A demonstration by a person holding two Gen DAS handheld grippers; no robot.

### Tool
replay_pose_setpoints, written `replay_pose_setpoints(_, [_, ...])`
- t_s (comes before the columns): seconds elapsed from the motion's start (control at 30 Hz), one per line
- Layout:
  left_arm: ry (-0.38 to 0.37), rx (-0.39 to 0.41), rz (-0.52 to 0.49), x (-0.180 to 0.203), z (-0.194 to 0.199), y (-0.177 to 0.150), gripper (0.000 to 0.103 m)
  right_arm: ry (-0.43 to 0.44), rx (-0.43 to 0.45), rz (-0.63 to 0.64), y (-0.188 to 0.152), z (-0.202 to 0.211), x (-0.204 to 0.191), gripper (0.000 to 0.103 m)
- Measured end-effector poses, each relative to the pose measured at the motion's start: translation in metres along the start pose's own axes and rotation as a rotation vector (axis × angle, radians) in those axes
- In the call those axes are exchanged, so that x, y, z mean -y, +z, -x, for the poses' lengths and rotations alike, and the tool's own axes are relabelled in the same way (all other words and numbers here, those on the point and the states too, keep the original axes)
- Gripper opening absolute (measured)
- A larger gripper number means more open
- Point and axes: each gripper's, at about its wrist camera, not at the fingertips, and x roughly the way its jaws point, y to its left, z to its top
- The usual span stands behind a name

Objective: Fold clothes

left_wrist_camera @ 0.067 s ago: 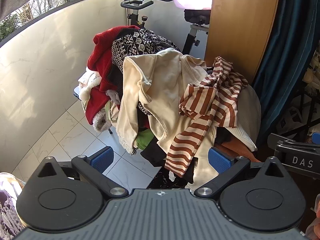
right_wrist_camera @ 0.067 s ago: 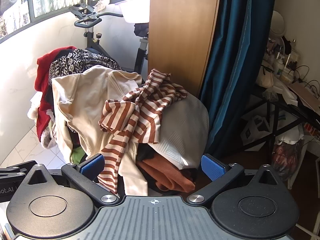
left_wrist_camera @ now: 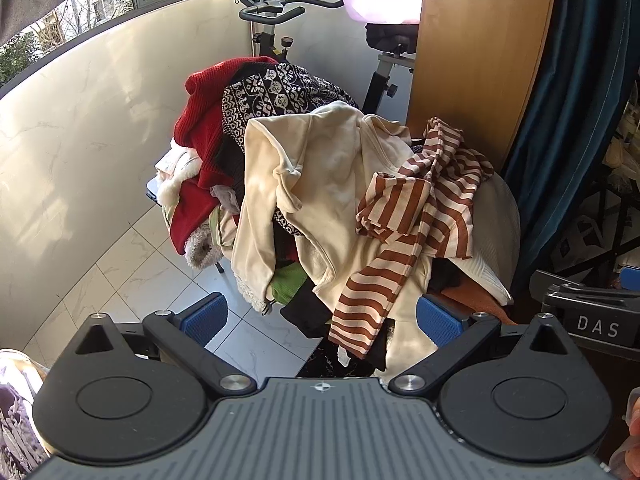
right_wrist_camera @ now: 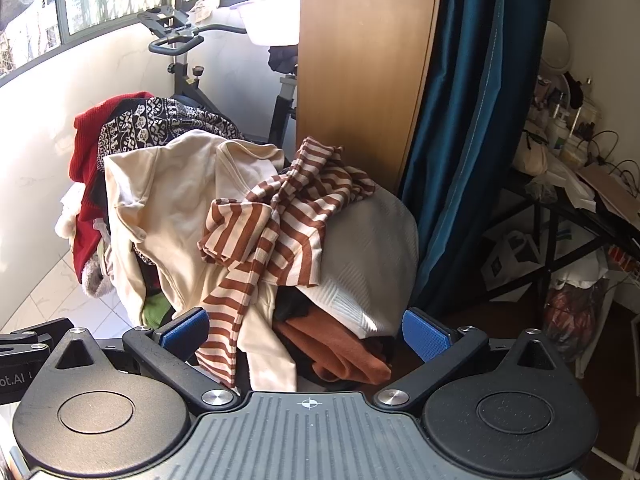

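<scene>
Clothes heap (left_wrist_camera: 340,200) – striped knit (left_wrist_camera: 412,236), fuzzy cream top (left_wrist_camera: 320,176), both tongs (left_wrist_camera: 320,314) (right_wrist_camera: 306,328) spread, empty.

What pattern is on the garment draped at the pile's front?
Rust-brown and cream stripes on the striped top; clearest in the right wrist view.

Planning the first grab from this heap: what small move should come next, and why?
Probably ease the right hand-held gripper forward onto the striped top. It lies uppermost on the pile, draped over the cream garment, and both hand-held grippers are open and hold nothing.
</scene>
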Motion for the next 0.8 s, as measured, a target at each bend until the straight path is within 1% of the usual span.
replay_pose_setpoints(0.2, [-0.001,0.009,0.009,-0.005,0.001,0.0,0.103,0.001,0.016,0.006,0.005,0.002,0.002,0.102])
replay_pose_setpoints(0.3, [-0.001,0.013,0.013,-0.008,0.001,0.0,0.103,0.003,0.017,0.011,-0.004,-0.003,-0.007,0.102])
replay_pose_setpoints(0.4, [-0.001,0.006,0.02,-0.008,-0.001,-0.001,0.103,0.004,0.018,0.016,-0.011,-0.007,-0.015,0.102])
replay_pose_setpoints(0.47, [-0.001,0.001,0.025,-0.008,-0.002,-0.001,0.103,0.009,0.003,0.022,-0.005,-0.008,-0.013,0.102])
replay_pose_setpoints(0.8, [-0.003,-0.023,0.047,-0.008,-0.007,-0.002,0.103,0.019,-0.007,0.027,-0.005,-0.009,-0.013,0.102])
